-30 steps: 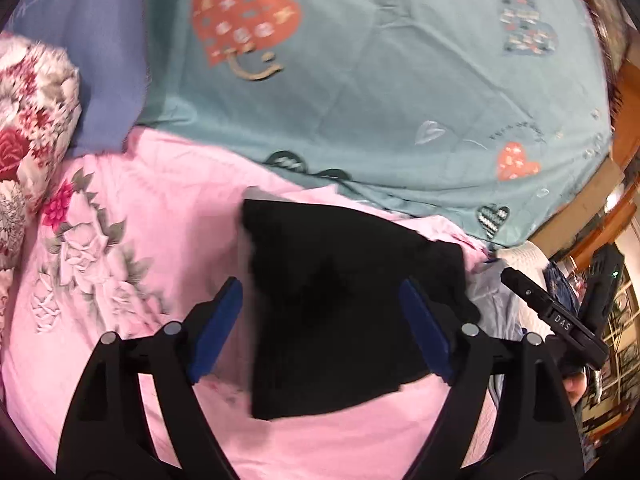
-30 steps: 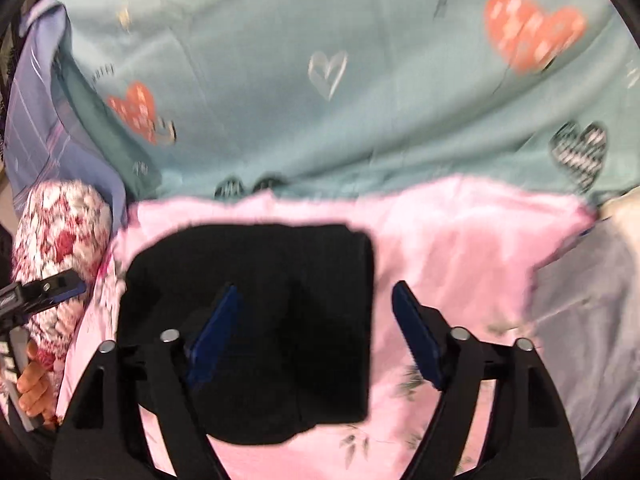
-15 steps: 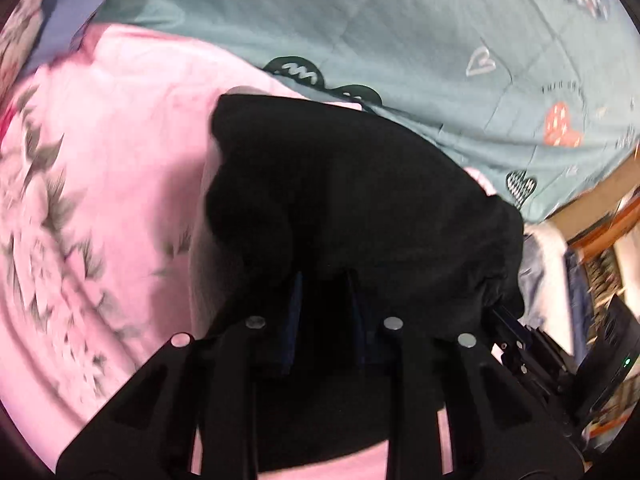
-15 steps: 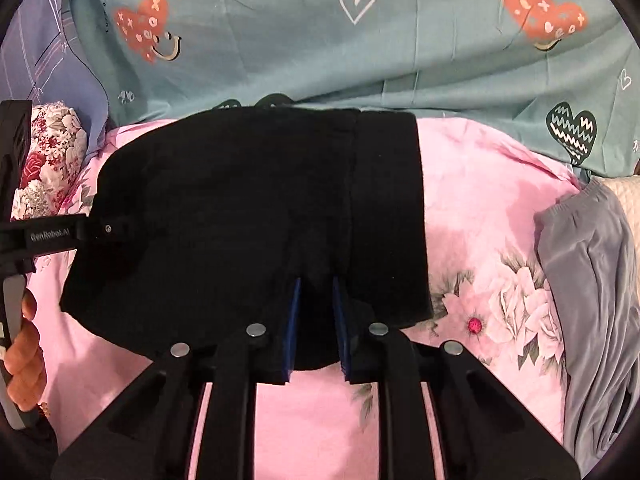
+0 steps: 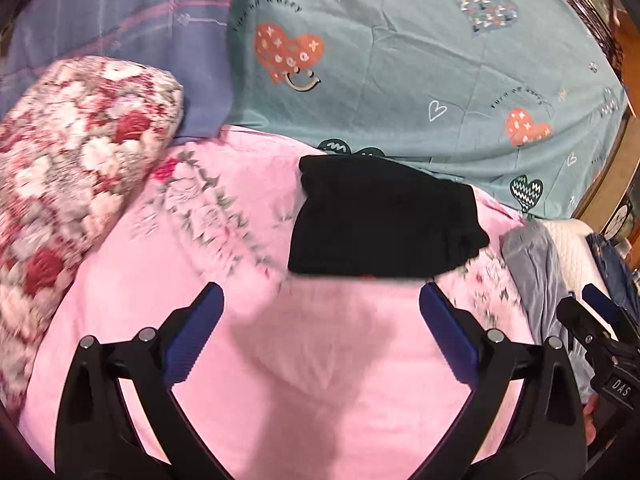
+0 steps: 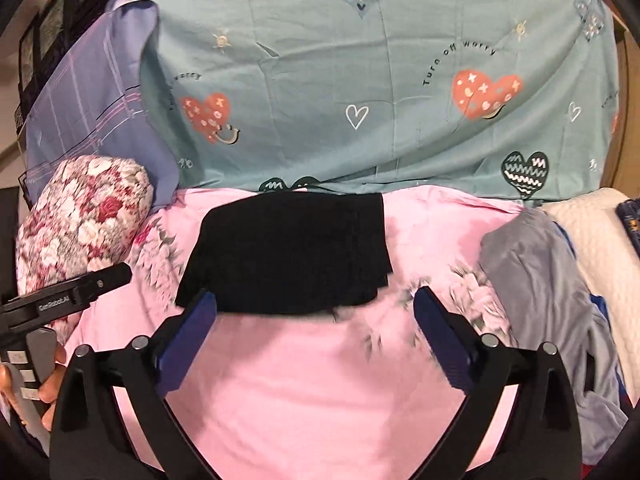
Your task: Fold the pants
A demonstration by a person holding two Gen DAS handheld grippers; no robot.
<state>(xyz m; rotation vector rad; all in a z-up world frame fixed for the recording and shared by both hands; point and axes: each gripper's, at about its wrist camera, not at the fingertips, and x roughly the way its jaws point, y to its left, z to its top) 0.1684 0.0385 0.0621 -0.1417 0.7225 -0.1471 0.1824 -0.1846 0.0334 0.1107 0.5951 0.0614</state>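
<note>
Nearest, at the bottom of the left wrist view: left gripper [image 5: 320,338], fingers spread wide, nothing between them, only pink sheet [image 5: 320,380] below. Same in the right wrist view: right gripper [image 6: 314,338], fingers wide apart and empty, with the left blue pad overlapping the near edge of the black cloth in the frame; contact impossible to judge.

A little farther, mid-frame in both views: black pants [image 5: 380,228] lying on the pink floral sheet as a compact, roughly rectangular bundle, far edge just at the border of the teal heart-print sheet [image 6: 380,80]. Held by neither gripper. Right corner somewhat ragged, with layers showing unevenly at that side.

To the right of the frame: grey garment [image 6: 540,272] heaped, apart from the pants. To the left: floral pillow [image 5: 72,152]. Upper left: purple checked cloth [image 5: 120,12].

Judging from this lay: folding apparently done or nearly so, bundle set down and released. Left at most: squaring that uneven right corner, perhaps a final smoothing.
</note>
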